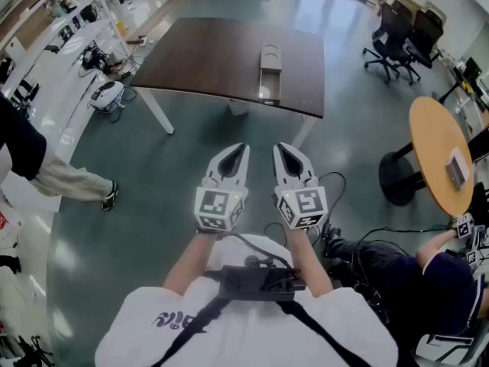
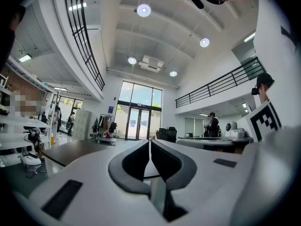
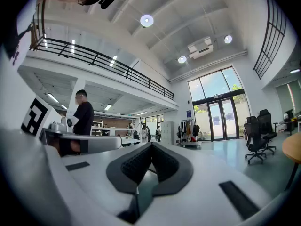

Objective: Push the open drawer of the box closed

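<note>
A small grey box (image 1: pixel 270 56) stands on the dark brown table (image 1: pixel 206 60) ahead, its drawer (image 1: pixel 269 85) pulled out toward the table's near edge. I hold both grippers side by side over the floor, well short of the table. My left gripper (image 1: pixel 243 148) is shut with nothing between its tips, and so is my right gripper (image 1: pixel 280 149). In the left gripper view the jaws (image 2: pixel 149 142) meet at the tips; the table's edge (image 2: pixel 75 150) shows at the left. In the right gripper view the jaws (image 3: pixel 151 146) are also closed and empty.
White table legs (image 1: pixel 157 109) stand under the table. A round wooden table (image 1: pixel 435 140) with a small box is at the right, black office chairs (image 1: pixel 401 29) behind it. A person (image 1: pixel 34 163) walks at the left; another sits at the lower right (image 1: pixel 428 281). Cables (image 1: pixel 340 235) lie on the floor.
</note>
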